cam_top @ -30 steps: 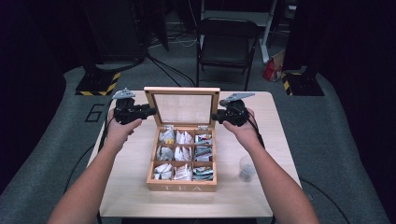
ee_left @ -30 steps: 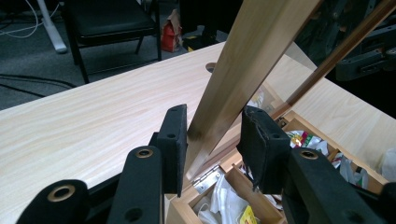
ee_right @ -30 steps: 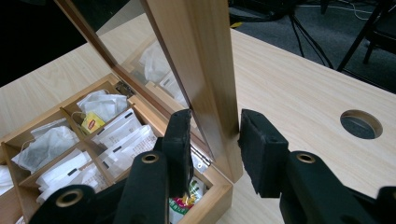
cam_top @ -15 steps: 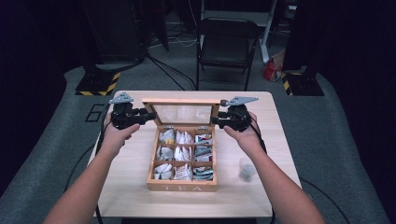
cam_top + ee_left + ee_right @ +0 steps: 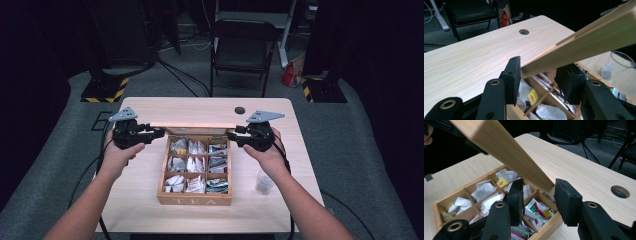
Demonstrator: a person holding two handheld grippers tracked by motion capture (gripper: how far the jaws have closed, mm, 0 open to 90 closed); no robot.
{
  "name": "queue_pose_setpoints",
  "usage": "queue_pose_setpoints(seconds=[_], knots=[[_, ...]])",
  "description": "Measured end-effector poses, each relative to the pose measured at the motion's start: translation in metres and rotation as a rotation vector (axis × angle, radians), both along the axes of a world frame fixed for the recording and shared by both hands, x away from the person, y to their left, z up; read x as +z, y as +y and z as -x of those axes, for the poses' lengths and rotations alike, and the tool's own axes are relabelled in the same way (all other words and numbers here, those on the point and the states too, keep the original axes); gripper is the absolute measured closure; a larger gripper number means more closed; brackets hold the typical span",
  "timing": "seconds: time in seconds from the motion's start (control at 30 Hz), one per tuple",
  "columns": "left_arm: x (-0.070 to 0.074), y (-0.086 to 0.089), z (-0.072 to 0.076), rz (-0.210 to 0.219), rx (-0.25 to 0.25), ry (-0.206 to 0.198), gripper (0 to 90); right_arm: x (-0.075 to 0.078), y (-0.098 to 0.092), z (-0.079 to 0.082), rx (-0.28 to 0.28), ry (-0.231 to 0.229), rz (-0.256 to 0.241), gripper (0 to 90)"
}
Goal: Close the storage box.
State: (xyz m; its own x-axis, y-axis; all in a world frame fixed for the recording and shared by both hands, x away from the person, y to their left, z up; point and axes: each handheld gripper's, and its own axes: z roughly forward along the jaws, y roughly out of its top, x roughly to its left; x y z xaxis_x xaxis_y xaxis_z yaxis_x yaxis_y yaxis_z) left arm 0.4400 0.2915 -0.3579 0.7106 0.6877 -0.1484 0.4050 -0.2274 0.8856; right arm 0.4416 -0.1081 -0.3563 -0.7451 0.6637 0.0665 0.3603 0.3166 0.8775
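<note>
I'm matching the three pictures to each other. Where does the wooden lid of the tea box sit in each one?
High view: the lid shows edge-on across the box's far side.
Left gripper view: it slants from upper right down between the tongs.
Right gripper view: it slants from upper left down between the tongs.
Shared landmark: the table's round hole.

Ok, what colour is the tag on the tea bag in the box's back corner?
Yellow tag, clearest in the right gripper view.

Light wooden tea box (image 5: 194, 199), lettered "TEA" on front wall, at centre of high view, lower middle. Nine compartments, filled with tea bags (image 5: 195, 165). Hinged lid (image 5: 195, 126) half lowered, tilted above rear row, edge-on at centre.
</note>
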Motion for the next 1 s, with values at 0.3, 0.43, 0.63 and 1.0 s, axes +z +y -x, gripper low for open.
queue_pose_setpoints(seconds=[0.3,0.43,0.63,1.0], knots=[[-0.002,-0.001,0.013,-0.021,-0.004,0.001,54.8,0.006,-0.004,0.021,0.024,-0.012,-0.02,59.8],[-0.005,-0.001,0.018,-0.029,-0.005,0.003,54.7,0.007,-0.005,0.03,0.032,-0.009,-0.027,58.9],[-0.011,-0.001,0.027,-0.028,0.001,-0.004,54.7,0.006,-0.006,0.044,0.034,-0.011,-0.019,58.3],[-0.022,-0.001,0.04,-0.037,0.006,-0.012,54.4,0.001,-0.007,0.065,0.035,-0.017,-0.045,60.2]])
